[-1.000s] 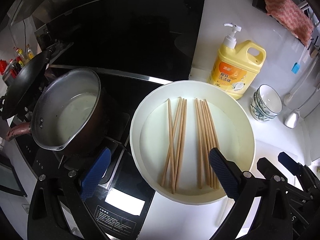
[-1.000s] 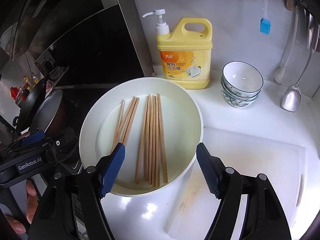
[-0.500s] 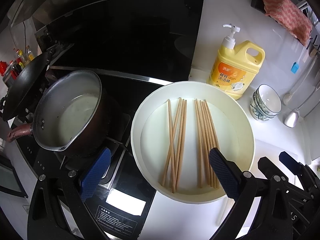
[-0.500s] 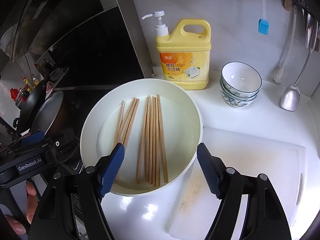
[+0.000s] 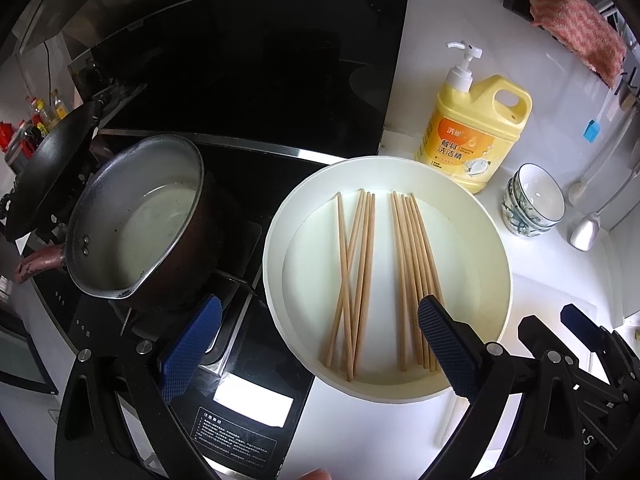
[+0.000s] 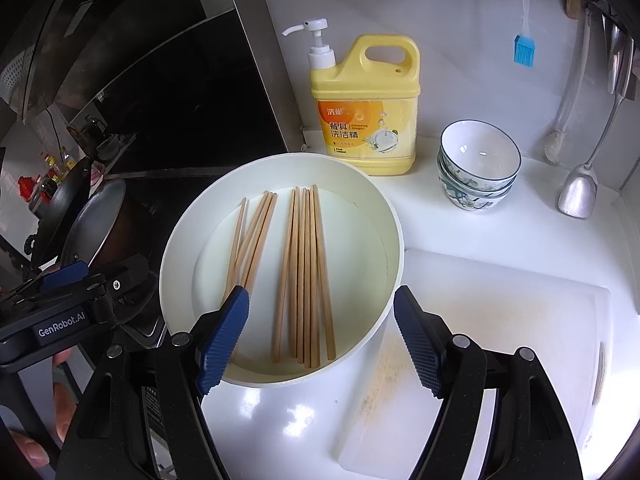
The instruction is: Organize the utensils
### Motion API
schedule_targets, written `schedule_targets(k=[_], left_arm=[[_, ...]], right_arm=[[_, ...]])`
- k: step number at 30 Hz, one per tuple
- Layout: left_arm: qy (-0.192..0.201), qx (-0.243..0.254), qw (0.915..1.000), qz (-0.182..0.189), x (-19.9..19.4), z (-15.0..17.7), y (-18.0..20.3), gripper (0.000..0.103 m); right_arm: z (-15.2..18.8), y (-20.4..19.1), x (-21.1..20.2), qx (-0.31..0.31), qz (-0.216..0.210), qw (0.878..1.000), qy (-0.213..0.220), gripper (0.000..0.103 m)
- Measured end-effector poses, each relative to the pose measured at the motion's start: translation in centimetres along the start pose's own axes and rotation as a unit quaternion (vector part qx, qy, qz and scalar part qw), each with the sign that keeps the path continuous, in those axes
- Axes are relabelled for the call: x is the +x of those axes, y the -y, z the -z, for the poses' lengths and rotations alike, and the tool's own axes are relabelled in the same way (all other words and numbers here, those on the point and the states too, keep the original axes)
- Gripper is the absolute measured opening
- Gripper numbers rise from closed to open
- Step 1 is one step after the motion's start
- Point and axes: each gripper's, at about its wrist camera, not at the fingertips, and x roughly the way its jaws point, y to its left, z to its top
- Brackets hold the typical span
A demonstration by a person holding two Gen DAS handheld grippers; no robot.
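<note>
A round white basin (image 5: 496, 240) (image 6: 384, 216) sits on the white counter with several wooden chopsticks in two bundles. The left bundle (image 5: 354, 276) (image 6: 250, 240) is loosely crossed; the right bundle (image 5: 414, 276) (image 6: 306, 276) lies straight. My left gripper (image 5: 320, 348) hovers open above the basin's near left rim, nothing between its blue pads. My right gripper (image 6: 322, 340) hovers open over the basin's near edge, above the right bundle's near ends, empty. The right gripper's body (image 5: 580, 336) shows at the lower right of the left wrist view.
A pot (image 5: 132, 216) stands on the black stove left of the basin, a wok (image 5: 44, 168) behind it. A yellow dish-soap jug (image 6: 366, 108), stacked bowls (image 6: 478, 164) and a white cutting board (image 6: 500, 340) sit to the right. A blue brush (image 6: 524, 48) and ladles hang on the wall.
</note>
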Motion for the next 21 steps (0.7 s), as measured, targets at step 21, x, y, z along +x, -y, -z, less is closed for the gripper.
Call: schedule_targets(k=[21], left_arm=[[0.002,0.008,0.9999,-0.011,-0.25,0.22,-0.29,0.097]], right_arm=[[0.25,-0.34,0.05,0.001,0.002,1.000,-0.001,0.072]])
